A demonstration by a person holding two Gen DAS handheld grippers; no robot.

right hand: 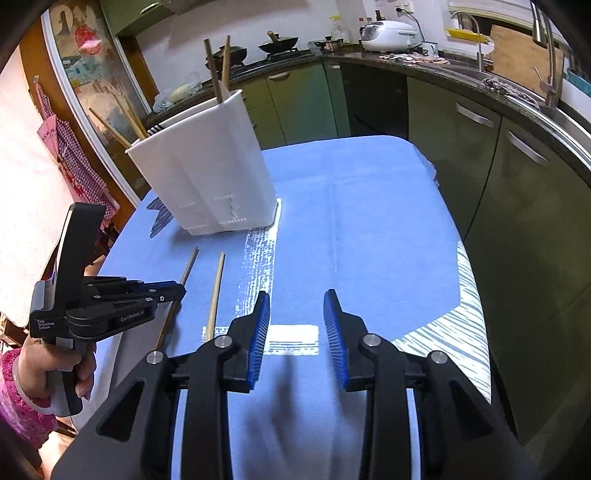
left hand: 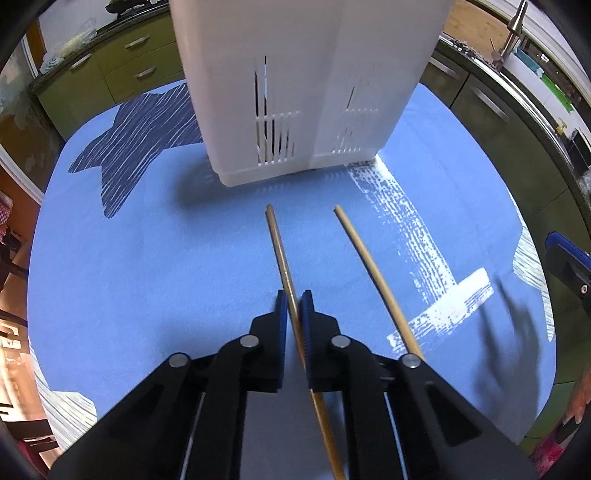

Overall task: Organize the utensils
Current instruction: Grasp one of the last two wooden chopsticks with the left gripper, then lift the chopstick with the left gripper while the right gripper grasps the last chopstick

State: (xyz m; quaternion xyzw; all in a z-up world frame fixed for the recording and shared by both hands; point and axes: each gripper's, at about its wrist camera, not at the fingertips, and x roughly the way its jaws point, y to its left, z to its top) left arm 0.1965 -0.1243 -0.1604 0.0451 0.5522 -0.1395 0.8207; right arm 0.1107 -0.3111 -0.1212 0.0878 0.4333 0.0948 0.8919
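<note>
A tall white slotted utensil holder (left hand: 303,92) (right hand: 207,166) stands on the blue tablecloth (left hand: 166,258), with several chopsticks (right hand: 218,66) sticking out of its top. Two wooden chopsticks lie side by side in front of it. My left gripper (left hand: 294,301) (right hand: 179,292) points steeply down and is shut on the left, darker chopstick (left hand: 279,243) (right hand: 189,264) at about mid-length. The lighter chopstick (left hand: 369,266) (right hand: 216,291) lies free just to its right. My right gripper (right hand: 297,321) hovers over bare cloth to the right of both chopsticks, open with nothing between its blue pads.
The cloth carries a dark blue star (left hand: 136,140) and white printed stripes (left hand: 417,251) (right hand: 258,266). Green kitchen cabinets (right hand: 480,155) and a counter with a sink tap (left hand: 513,33) curve around the table's far and right sides. A person's hand (right hand: 44,369) holds the left gripper's handle.
</note>
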